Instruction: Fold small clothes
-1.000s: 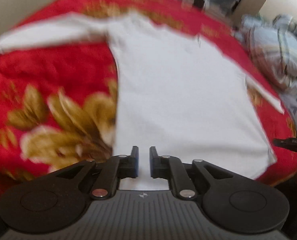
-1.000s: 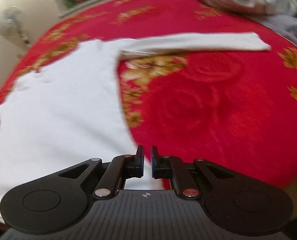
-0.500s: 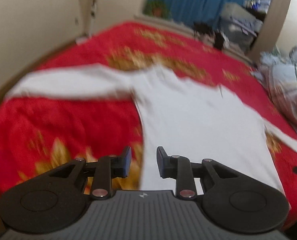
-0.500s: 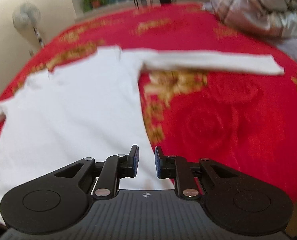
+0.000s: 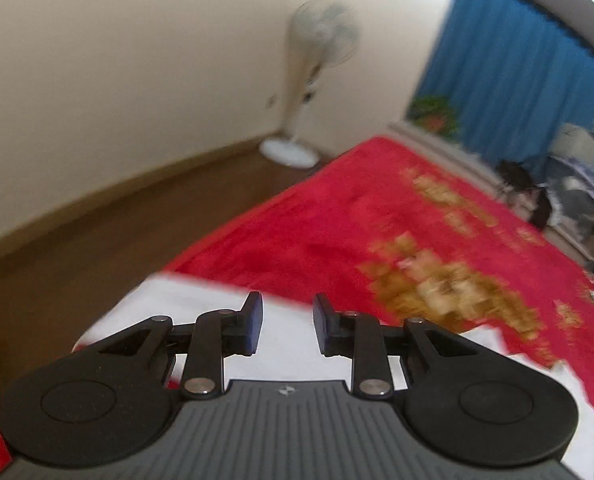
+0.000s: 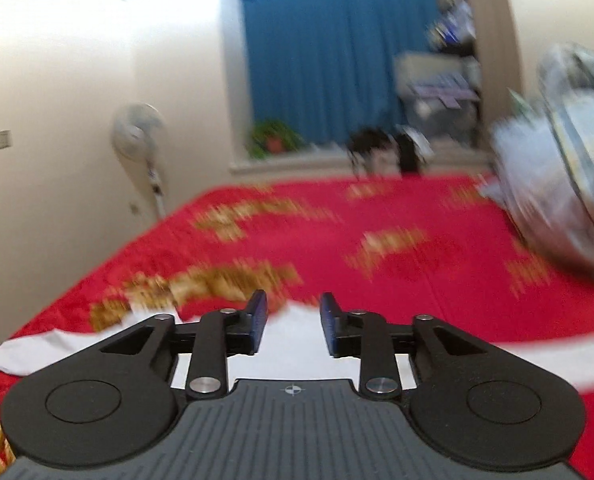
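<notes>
Jaws spread on both grippers, L (image 5: pixel 286 324) & R (image 6: pixel 292 322), over white shirt (image 5: pixel 281 346); no legible text.

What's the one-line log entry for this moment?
left gripper: open | right gripper: open | white shirt: flat on red bedspread, unheld

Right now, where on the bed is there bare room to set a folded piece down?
Free: the red bedspread between the white shirt near the camera and the far window ledge, and its left part toward the standing fan. Crowded: the far right, where a bundled quilt sits, and the near edge, covered by the shirt with its sleeves spread both ways.
</notes>
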